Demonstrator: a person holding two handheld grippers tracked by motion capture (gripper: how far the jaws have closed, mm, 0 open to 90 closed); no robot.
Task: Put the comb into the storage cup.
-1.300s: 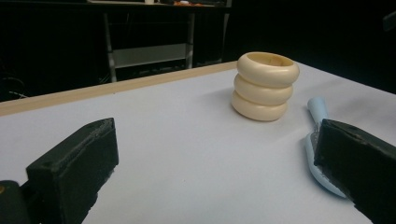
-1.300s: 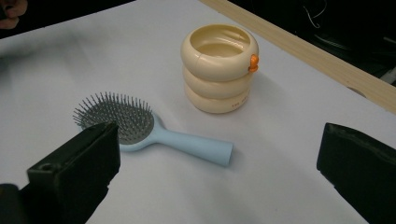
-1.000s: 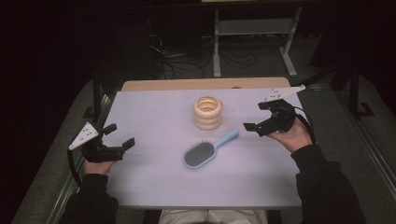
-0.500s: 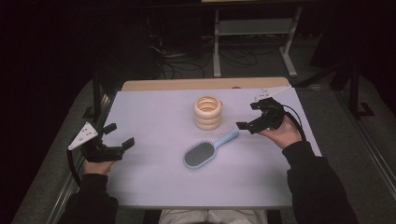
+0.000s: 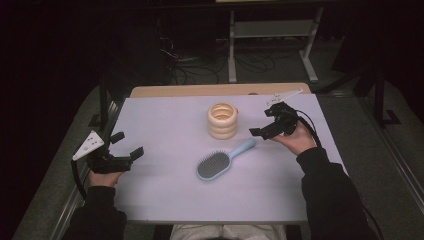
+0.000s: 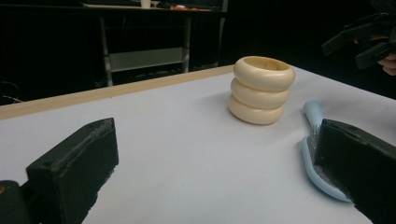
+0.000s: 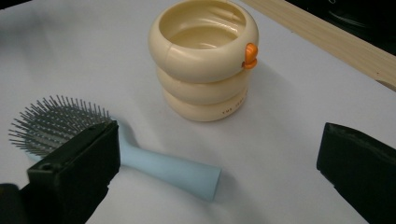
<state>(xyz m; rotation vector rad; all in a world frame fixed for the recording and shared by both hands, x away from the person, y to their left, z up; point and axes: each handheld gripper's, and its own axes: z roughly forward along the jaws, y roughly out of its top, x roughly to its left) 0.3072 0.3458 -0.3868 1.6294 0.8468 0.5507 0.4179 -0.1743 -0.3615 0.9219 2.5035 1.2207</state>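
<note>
A cream holder [image 5: 222, 120] made of three stacked rings stands at the middle back of the white table [image 5: 165, 120]; it has a small orange knob [image 7: 251, 55] near its rim. A light blue hairbrush [image 5: 220, 161] lies in front of it, bristles up, its handle [image 7: 175, 169] pointing toward my right gripper [image 5: 261, 121]. That gripper hovers open just right of the holder, above the handle's end [image 7: 222, 149]. My left gripper [image 5: 127, 145] is open near the table's left edge, with nothing between its jaws [image 6: 217, 140]. Holder [image 6: 261, 90] and brush [image 6: 320, 154] lie ahead of it.
A wooden strip [image 5: 215, 90] runs along the table's far edge. Beyond it, a metal frame with a shelf [image 5: 272, 30] and floor cables [image 5: 200, 62] sit in the dark. The right gripper [image 6: 369, 39] hangs at the top right of the left gripper view.
My right gripper has moved left and a little toward me, from the table's right side to beside the holder and over the brush handle's end. The left gripper has stayed put.
</note>
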